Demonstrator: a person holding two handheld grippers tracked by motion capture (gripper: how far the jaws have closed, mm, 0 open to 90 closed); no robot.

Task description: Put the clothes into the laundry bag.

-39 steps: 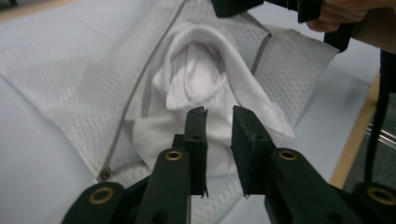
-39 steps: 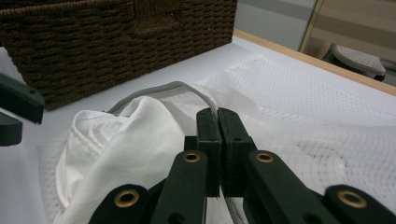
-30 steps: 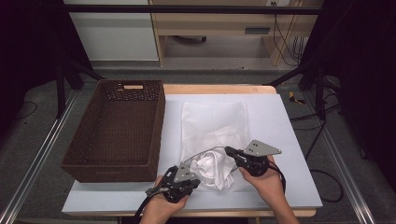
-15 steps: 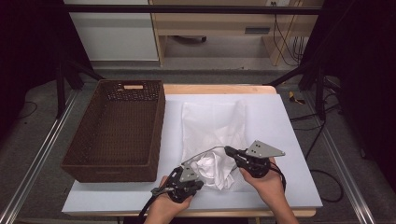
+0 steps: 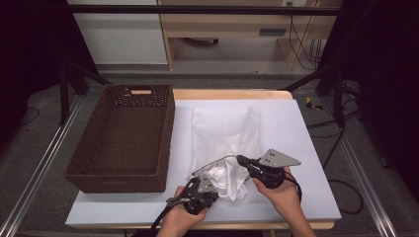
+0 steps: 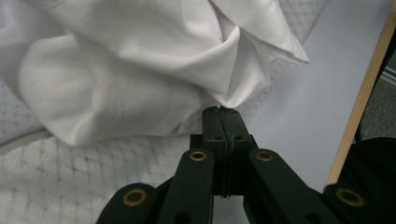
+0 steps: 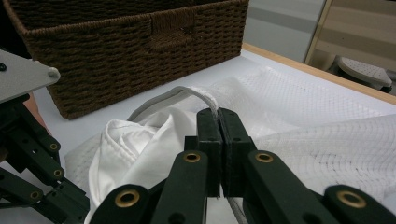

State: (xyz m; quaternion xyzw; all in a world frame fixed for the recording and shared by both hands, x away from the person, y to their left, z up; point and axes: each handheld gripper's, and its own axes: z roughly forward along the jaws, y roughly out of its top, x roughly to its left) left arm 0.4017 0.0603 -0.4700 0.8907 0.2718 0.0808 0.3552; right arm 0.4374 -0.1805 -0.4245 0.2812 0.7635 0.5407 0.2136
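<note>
White mesh laundry bag (image 5: 225, 131) with a grey zip edge lies flat on the pale blue table top (image 5: 306, 148), and a crumpled white cotton garment (image 5: 225, 177) sits at its near, open end, partly inside as far as I can tell. My left gripper (image 6: 223, 112) has its jaws pressed together on a fold of the garment. My right gripper (image 7: 218, 114) is pinching the bag's grey rim, jaws closed with the rim between them, holding the mouth lifted. The dark brown woven wicker basket (image 5: 123, 138) stands just beside the bag on its left. I judge the step in hand is feeding the garment into the bag. To do it well I'd hold the rim high and taut with the right, push the cloth forward low under it, and take a fresh grip only once the bulk is past the rim
</note>
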